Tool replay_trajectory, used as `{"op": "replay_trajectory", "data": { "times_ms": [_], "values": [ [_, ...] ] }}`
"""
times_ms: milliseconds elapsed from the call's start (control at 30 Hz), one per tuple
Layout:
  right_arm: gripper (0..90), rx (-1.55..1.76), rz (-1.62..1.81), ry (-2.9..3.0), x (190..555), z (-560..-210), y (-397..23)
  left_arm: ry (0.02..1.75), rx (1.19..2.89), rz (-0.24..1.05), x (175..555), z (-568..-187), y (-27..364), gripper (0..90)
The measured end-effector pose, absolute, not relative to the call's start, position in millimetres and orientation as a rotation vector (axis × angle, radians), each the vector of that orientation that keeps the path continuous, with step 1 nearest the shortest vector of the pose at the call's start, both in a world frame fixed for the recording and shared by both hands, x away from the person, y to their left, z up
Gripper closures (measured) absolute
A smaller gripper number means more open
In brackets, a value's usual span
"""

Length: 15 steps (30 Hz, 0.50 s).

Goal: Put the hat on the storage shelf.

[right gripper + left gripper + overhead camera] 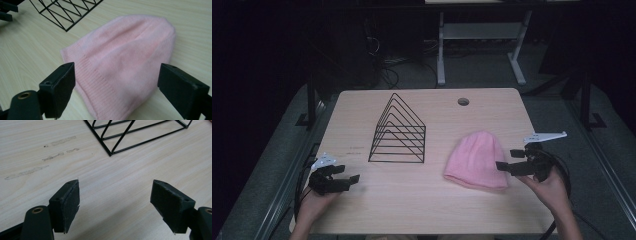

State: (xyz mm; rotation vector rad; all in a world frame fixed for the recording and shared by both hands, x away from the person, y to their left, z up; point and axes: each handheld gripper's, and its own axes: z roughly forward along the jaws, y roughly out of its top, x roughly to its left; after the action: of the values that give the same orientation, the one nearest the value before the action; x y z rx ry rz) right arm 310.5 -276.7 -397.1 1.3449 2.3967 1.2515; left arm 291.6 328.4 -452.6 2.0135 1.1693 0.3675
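Both hand-held grippers [346, 172] [511, 160] wide open, empty | wood table [412, 200] | dark room

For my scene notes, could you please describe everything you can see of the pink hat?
The pink hat is a soft knitted beanie with a ribbed band along its open edge. It lies flat and empty on the wooden table, crown pointing away from the person, right of the black wire rack. The open right gripper hovers at its edge, jaws apart.

Fuzzy knit hat [477, 160], matt wood-grain table [422, 205]
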Motion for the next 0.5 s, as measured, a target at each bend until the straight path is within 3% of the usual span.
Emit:
{"op": "replay_trajectory", "data": {
  "times_ms": [500],
  "values": [
    [14.3,1.381,1.195,2.483,358,-394,-274,1.167,2.018,0.374,293,-453,325,23.4]
  ]
}}
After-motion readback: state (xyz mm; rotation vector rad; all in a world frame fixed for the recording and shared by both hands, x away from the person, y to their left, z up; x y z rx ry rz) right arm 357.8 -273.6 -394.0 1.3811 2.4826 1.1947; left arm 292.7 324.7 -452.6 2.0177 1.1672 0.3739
